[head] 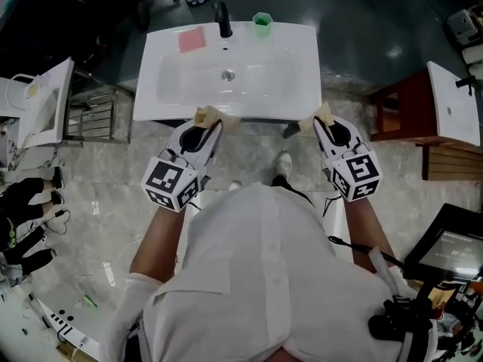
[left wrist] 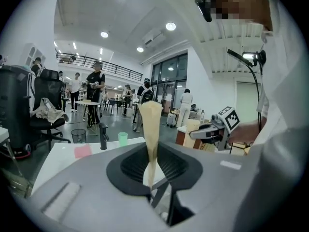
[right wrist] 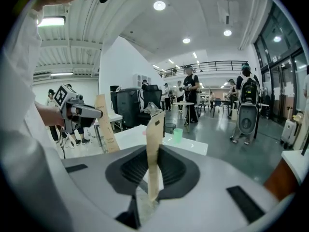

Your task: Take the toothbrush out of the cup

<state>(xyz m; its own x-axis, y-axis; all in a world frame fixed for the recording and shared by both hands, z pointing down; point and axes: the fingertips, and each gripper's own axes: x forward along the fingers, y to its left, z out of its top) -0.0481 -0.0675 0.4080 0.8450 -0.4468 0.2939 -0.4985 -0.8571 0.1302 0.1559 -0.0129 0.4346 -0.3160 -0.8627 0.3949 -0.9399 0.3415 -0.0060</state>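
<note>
Head view: the green cup [head: 262, 23] stands at the top centre of the frame, on the far rim of the white washbasin [head: 302, 81], just right of the black faucet [head: 223, 19]. A flat pink pad [head: 192, 39] lies on the same rim, left of the faucet. The drain [head: 228, 75] sits mid-basin.

Both tools hang at the near edge of the basin, in the middle of the frame. The left tool [head: 215, 119] is left of centre and the right tool [head: 323, 118] right of centre. The whole bowl lies between them and the cup, so the cup is well apart from either tool.

- Left gripper view: the cup sits small, left of centre, behind and to the left of the tan pads, beside the faucet. The pads stand together as one upright strip with nothing between them. Left tool is clenched and empty.
- Right gripper view: the cup shows just right of the pads, farther back on the white rim. The pads are together here too and grip nothing. Right tool is clenched and empty.

The cup looks plain, pale green and upright, with its mouth up. The toothbrush is too small for me to make out in any view. I cannot tell whether it is in the cup.
</note>
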